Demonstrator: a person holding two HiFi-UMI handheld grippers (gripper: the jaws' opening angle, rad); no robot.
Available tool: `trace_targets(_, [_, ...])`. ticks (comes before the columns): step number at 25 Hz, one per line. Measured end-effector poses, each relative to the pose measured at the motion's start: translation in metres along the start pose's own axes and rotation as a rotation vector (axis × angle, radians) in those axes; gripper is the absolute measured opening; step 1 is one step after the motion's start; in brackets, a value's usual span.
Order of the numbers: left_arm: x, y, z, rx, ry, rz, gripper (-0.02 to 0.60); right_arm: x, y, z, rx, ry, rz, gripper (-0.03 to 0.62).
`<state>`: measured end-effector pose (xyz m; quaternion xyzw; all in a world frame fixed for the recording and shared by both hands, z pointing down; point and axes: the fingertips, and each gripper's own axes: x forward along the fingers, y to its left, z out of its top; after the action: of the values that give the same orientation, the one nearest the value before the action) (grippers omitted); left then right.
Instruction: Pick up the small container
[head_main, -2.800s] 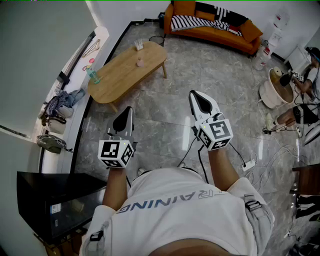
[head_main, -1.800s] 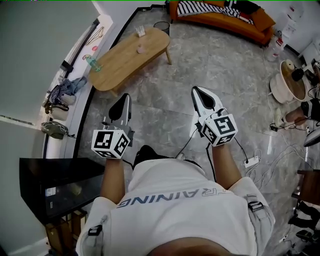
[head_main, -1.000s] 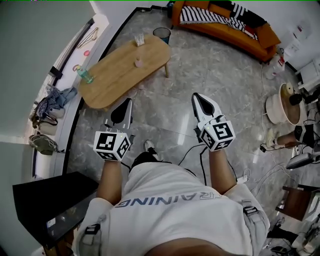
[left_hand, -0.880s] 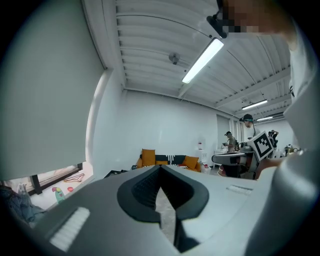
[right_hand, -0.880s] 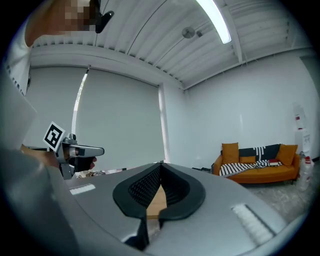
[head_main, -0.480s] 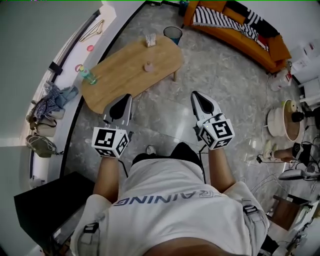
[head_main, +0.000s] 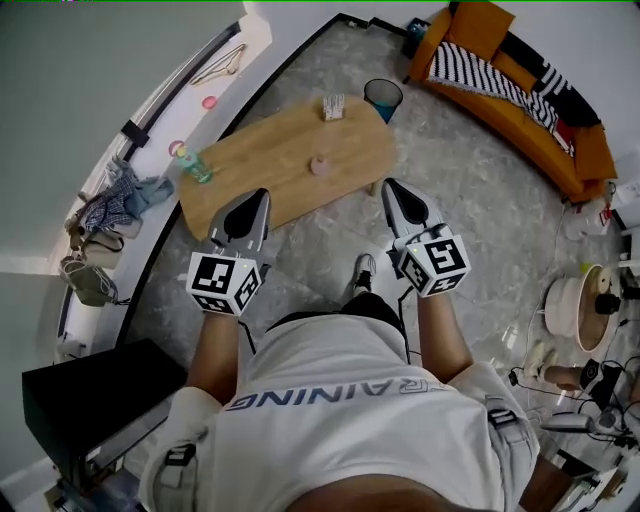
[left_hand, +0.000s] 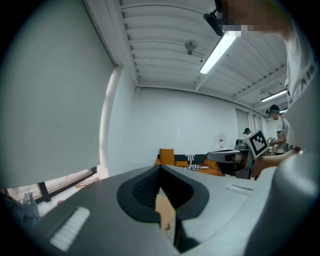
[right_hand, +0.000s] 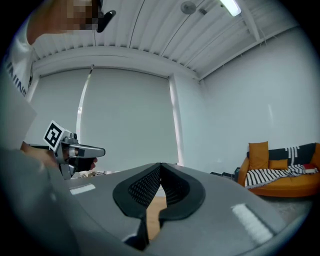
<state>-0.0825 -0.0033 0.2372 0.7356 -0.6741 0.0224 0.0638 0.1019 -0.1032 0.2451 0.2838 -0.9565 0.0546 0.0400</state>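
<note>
The small pink container (head_main: 320, 165) stands on the right part of a long wooden table (head_main: 270, 160), in the head view only. My left gripper (head_main: 259, 194) is shut and empty, its tip over the table's near edge, left of the container. My right gripper (head_main: 389, 184) is shut and empty too, its tip just off the table's right end, to the right of the container. Neither touches it. In the left gripper view the jaws (left_hand: 160, 168) meet at the tip, and so do those in the right gripper view (right_hand: 160, 166).
A green-capped bottle (head_main: 194, 168) and a small white holder (head_main: 333, 107) also stand on the table. A blue bin (head_main: 383, 98) sits behind it, with an orange sofa (head_main: 520, 90) beyond. Clothes and bags (head_main: 115, 200) lie along the left wall. A black cabinet (head_main: 90, 400) stands near left, with cables and appliances (head_main: 580, 310) at the right.
The person has walked toward the table, which now lies right under the gripper tips. Both grippers have stayed shut and level in front of the body.
</note>
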Motion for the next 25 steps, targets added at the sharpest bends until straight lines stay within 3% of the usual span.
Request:
trace_targets(7, [0.110,-0.001,0.019,-0.029,0.012,0.124,0.002,0.064,-0.127,0.009,0.028,0.031,0.074,0.014])
trace_targets(12, [0.151,0.005,0.018,-0.027,0.058,0.228,0.002,0.108,-0.182,0.002,0.078,0.060,0.132,0.014])
trace_targets(18, [0.169,0.046,-0.009,-0.067,0.108,0.266,0.002,0.163,-0.170,-0.028,0.096,0.142,0.185,0.014])
trace_targets(25, [0.195,0.106,-0.041,-0.085,0.117,0.194,0.002,0.209,-0.157,-0.055,0.081,0.240,0.108,0.014])
